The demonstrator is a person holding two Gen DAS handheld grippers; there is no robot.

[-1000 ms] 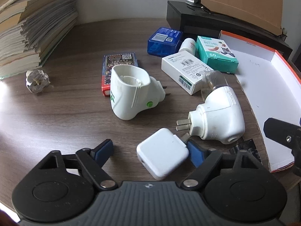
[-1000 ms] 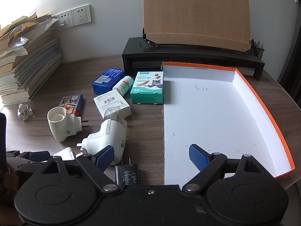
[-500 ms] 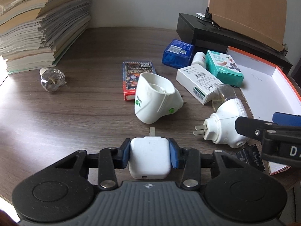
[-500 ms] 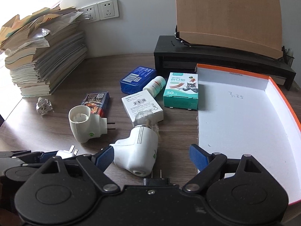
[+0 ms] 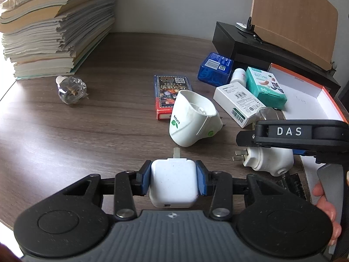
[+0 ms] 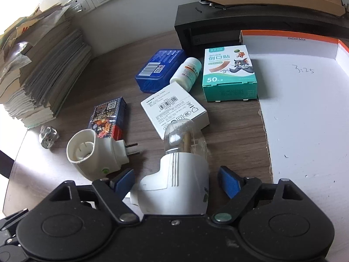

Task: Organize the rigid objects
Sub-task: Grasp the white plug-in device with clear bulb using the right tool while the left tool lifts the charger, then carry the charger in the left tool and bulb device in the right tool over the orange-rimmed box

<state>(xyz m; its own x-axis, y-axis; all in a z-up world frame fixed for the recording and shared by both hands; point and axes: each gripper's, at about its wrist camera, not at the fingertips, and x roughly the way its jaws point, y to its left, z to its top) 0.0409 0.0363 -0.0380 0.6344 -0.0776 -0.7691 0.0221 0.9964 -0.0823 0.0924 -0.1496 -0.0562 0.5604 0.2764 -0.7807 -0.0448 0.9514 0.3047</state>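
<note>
Right wrist, plug-in heater [image 6: 174, 181] between closing jaws

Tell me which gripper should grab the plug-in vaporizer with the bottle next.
Right. The right gripper already straddles the vaporizer, jaws closing, pads not yet touching. The left gripper is shut on the white charger.

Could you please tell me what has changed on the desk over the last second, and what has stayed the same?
The left tongs have closed on the white charger cube, which lay loose between them a second ago. The right tongs moved left from the tray to straddle the plug-in vaporizer with the bottle and are closing; the pads do not touch it yet. The boxes, the empty vaporizer and the paper stack have not moved.
</note>
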